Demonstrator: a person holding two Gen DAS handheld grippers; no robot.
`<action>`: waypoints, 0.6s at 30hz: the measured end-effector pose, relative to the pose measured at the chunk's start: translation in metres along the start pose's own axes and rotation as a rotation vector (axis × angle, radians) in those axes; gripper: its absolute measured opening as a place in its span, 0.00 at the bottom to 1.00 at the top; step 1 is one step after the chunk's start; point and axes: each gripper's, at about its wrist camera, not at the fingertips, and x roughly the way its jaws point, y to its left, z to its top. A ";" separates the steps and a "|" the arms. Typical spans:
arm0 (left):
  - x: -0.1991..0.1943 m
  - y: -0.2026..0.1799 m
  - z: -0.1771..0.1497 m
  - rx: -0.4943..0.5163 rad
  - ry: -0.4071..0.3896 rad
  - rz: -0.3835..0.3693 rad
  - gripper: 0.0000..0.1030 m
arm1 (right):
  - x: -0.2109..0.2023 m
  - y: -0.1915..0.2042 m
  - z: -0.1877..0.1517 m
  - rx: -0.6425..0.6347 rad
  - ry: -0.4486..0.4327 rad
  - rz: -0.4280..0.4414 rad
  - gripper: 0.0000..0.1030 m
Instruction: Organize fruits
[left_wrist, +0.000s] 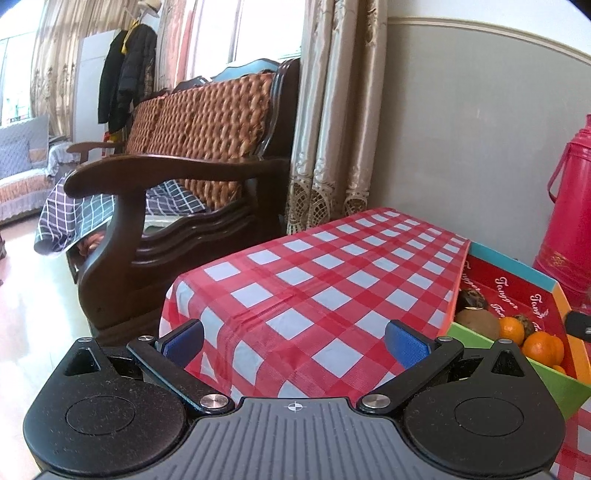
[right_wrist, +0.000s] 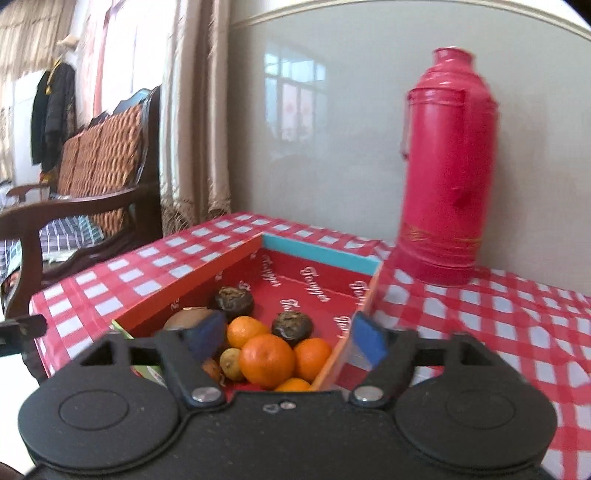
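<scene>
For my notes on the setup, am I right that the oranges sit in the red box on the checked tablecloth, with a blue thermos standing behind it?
Not quite: the thermos is red, not blue, as the right wrist view shows. The oranges do sit in the red box on the checked tablecloth, with the thermos behind it.

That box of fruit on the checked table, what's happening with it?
A person holds a two-finger gripper in each hand to sort fruit. The right gripper hangs open over the box, just above the oranges; two dark fruits lie further in. The left gripper is open and empty over the tablecloth. A red thermos stands behind.
</scene>
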 end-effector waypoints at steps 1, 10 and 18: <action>-0.002 -0.001 0.000 0.006 -0.006 -0.002 1.00 | -0.007 -0.002 0.000 0.006 0.003 -0.012 0.77; -0.035 -0.025 0.021 0.058 0.079 -0.112 1.00 | -0.085 -0.026 -0.009 0.162 0.048 -0.174 0.94; -0.128 -0.051 0.038 0.240 0.043 -0.215 1.00 | -0.144 -0.017 -0.008 0.210 0.054 -0.243 0.94</action>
